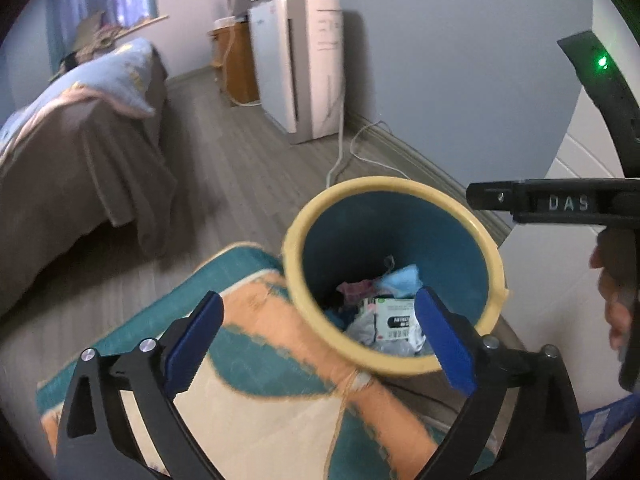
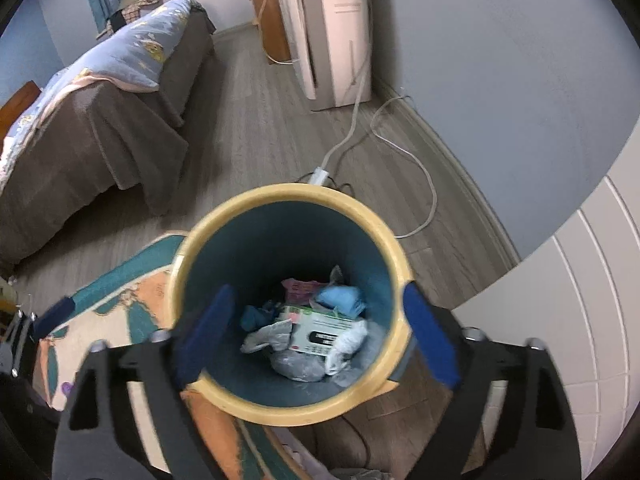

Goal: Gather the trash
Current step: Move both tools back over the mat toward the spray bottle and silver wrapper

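The trash bin (image 2: 288, 220) was a round bucket with a thick cream-yellow rim and a dark teal inside. It stood upright on the wooden floor (image 2: 260, 128), its long axis vertical and its mouth facing up, with one side at the edge of a teal, orange and cream rug (image 1: 256, 320). At its bottom lay a white printed box (image 2: 320, 330), roughly flat, among crumpled clear and white plastic wrappers (image 2: 298, 366), a pale blue wad (image 2: 340, 298) and a pink scrap (image 2: 302, 286).

The right claw (image 2: 316, 336) hung directly above the bin's mouth, blue pads spread wide with nothing between them, one pad over the near-left rim and the other over the right rim. The left claw (image 1: 320, 338) was likewise spread and empty, over the rug and the bin's left rim. A bed (image 1: 80, 140) with a brown cover stood well apart, beyond the rug.
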`<state>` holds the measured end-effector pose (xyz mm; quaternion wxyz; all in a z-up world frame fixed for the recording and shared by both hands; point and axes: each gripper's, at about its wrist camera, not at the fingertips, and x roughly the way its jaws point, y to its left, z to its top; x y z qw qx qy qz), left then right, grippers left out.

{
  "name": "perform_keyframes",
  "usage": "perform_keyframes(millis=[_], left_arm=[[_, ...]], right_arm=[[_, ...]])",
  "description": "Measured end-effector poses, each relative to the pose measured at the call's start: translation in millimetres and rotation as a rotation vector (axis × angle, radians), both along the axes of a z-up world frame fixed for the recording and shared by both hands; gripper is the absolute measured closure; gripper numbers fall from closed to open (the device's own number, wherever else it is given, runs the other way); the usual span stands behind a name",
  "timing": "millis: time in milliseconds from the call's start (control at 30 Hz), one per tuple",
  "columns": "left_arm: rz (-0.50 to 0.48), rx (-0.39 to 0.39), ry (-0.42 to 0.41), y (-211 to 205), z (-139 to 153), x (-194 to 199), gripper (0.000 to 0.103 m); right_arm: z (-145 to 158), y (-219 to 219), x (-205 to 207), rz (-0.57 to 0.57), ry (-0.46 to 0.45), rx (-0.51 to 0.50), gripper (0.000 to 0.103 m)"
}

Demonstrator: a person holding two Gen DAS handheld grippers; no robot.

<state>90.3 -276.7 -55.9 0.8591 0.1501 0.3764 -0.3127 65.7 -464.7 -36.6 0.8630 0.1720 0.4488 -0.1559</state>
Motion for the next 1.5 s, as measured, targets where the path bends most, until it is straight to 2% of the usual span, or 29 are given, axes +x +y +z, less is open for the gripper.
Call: perform_keyframes(millis=[100, 233, 467, 567, 767, 900, 1000, 1100, 1300, 1500], left_arm=[[0.03, -0.007, -0.01, 28, 5, -3, 0.007], [0.087, 0.001, -0.028, 68, 14, -7, 0.006], [0.208, 0.07, -0.072, 159, 35, -20, 0.006], [0.277, 0.079, -0.064, 196, 41, -28, 0.006], [0.418, 0.0, -0.018, 259, 46, -40, 0.005], [0.46, 0.03, 0.004, 276, 34, -41, 0.005], [0.465, 0.057, -0.006, 290, 26, -45, 0.005], [0.466, 0.049, 0.008, 302, 21, -47, 0.005], [0.466, 0.076, 0.024, 321, 4, -49, 0.005], [0.496, 0.029, 0.119, 343, -11, -46, 0.005]], right_arm=[[10, 21, 8, 0.032, -0.02, -0.012, 0.006], [24, 53, 18, 0.092, -0.044, -0.026, 0.006], [36, 115, 32, 0.213, -0.048, -0.09, 0.006], [36, 142, 36, 0.263, -0.041, -0.107, 0.006], [35, 193, 43, 0.361, -0.025, -0.157, 0.006], [33, 228, 46, 0.408, -0.016, -0.139, 0.006], [29, 256, 46, 0.465, 0.005, -0.171, 0.006], [23, 281, 45, 0.513, 0.031, -0.21, 0.006], [13, 312, 42, 0.542, 0.069, -0.205, 0.006], [0, 338, 36, 0.573, 0.094, -0.184, 0.006]])
